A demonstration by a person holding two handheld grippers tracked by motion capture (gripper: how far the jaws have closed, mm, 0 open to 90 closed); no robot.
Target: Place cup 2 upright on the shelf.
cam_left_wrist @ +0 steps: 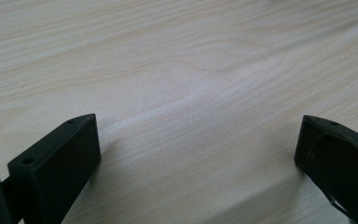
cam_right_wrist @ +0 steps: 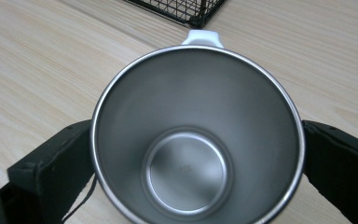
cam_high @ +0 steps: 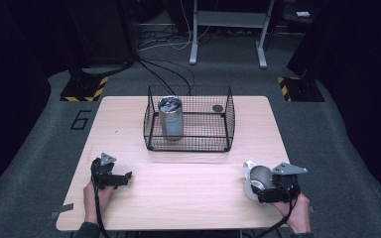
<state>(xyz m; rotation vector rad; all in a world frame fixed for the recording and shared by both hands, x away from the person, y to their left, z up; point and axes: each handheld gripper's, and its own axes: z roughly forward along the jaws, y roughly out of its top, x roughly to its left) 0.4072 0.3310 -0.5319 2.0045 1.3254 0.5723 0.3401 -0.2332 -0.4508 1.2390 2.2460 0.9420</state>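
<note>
Cup (cam_right_wrist: 198,140) first: the steel cup with the white handle sits at the near right corner of the table (cam_high: 188,183), and your right gripper (cam_high: 273,191) has its two black jaws on either side of the cup's body. In the right gripper view both jaws press against the rim's flanks, so I judge it clamped on the cup. The grasp looks made and the lift has not begun, since the cup appears to rest on the wood. Your left gripper (cam_left_wrist: 198,154) hangs low over bare table at the near left, jaws spread wide, holding nothing. The wire basket (cam_high: 188,119) stands well apart toward the far side, with a tall can (cam_high: 171,118) inside at its left. The next move probably calls for a straight lift clear over the basket's wall, setting down beside the can.
</note>
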